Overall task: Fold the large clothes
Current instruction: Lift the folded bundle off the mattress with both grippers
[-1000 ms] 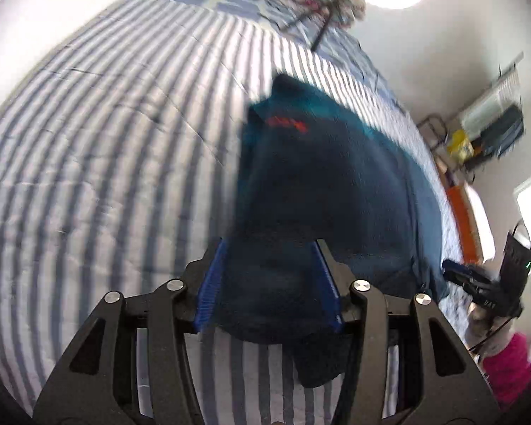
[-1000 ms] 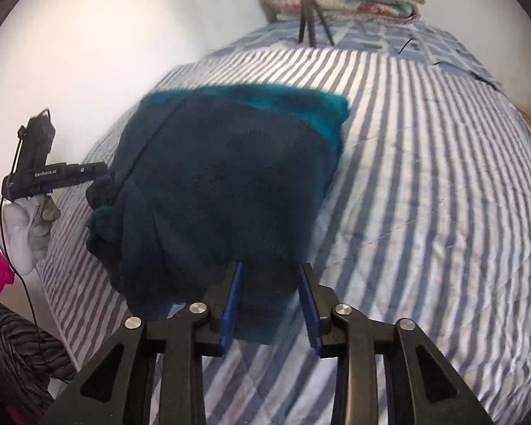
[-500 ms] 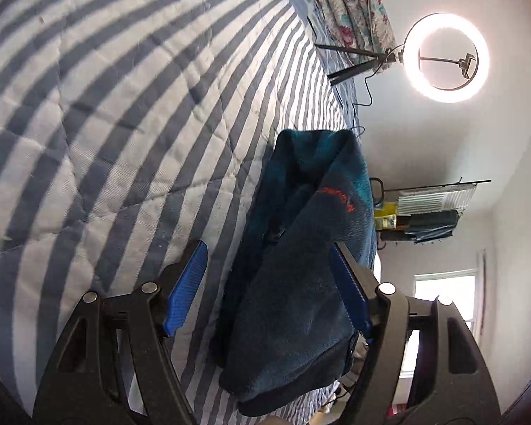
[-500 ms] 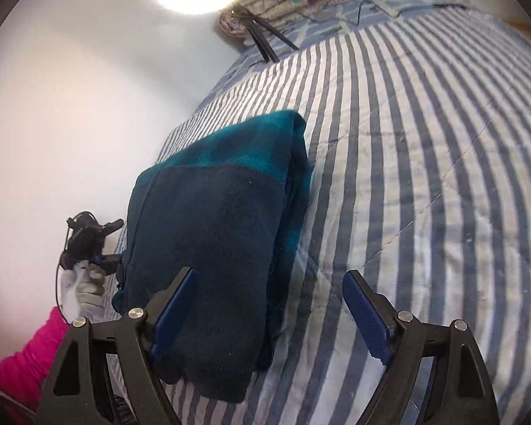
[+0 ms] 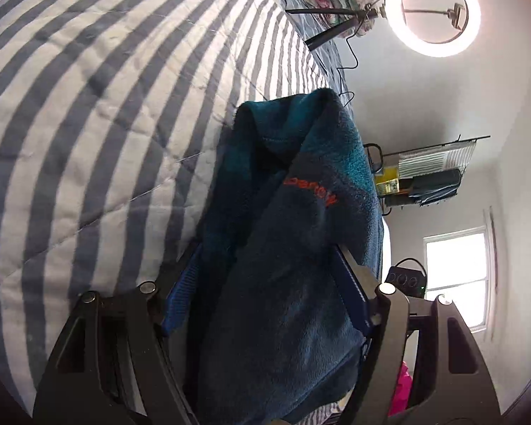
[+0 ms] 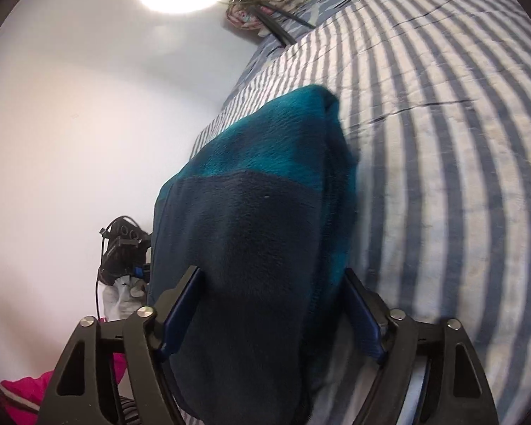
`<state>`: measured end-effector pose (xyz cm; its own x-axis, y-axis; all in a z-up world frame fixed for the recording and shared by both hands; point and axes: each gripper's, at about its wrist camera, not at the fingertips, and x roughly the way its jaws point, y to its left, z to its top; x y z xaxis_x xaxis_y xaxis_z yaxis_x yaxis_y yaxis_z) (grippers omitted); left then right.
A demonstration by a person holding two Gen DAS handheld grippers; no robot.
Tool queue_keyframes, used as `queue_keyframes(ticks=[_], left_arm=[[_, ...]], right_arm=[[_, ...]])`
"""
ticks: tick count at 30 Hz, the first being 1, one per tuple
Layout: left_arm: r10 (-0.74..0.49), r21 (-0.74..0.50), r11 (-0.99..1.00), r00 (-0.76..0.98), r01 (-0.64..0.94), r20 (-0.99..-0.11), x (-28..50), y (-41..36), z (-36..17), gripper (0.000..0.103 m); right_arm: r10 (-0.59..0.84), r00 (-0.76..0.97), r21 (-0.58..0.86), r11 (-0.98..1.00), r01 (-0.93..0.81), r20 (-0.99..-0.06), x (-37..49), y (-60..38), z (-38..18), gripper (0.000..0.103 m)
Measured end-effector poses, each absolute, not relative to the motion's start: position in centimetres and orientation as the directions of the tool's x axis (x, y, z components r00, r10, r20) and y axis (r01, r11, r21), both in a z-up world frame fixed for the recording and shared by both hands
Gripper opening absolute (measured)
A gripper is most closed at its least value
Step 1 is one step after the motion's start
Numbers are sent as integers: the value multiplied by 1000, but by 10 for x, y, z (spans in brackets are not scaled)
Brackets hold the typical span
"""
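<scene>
Bed: a blue-and-white striped quilt is spread beyond both tongs.
Room: white walls; a ring light is lit past the fleece.
Fleece: the folded dark blue and teal fleece lies on the bed, between each pair of pads.
Left tongs: spread wide around the fold, having just opened.
Right tongs: wide, now narrowing slightly.
Left view only: a window, a laden rack, red lettering.

Both tools, left & right, jaws just wider, now astride folded fleece, fabric betw. pads.
</scene>
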<state>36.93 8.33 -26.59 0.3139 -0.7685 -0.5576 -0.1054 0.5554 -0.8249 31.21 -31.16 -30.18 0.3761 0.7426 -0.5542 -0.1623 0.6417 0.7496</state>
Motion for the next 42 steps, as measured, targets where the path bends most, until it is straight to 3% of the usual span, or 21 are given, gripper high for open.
queue_keyframes(ticks=[2, 10, 15, 24, 42], left_arm=[[-758, -813, 576, 314, -90, -572, 372, 77, -264, 69], [-694, -757, 651, 355, -63, -626, 360, 71, -251, 36], [-638, -695, 719, 387, -10, -666, 354, 55, -223, 30], [-631, -659, 748, 390, 79, -670, 358, 6, -186, 27], [-727, -654, 687, 308, 318, -614, 451, -209, -151, 26]], right_arm=[[728, 377, 727, 664, -177, -573, 315, -302, -301, 76], [708, 389, 709, 684, -171, -589, 296, -309, -288, 44], [619, 408, 592, 779, -207, -671, 293, -293, -259, 33], [466, 472, 382, 885, -268, -748, 276, -289, -212, 30], [178, 602, 141, 984, -109, -778, 325, -449, -154, 29]])
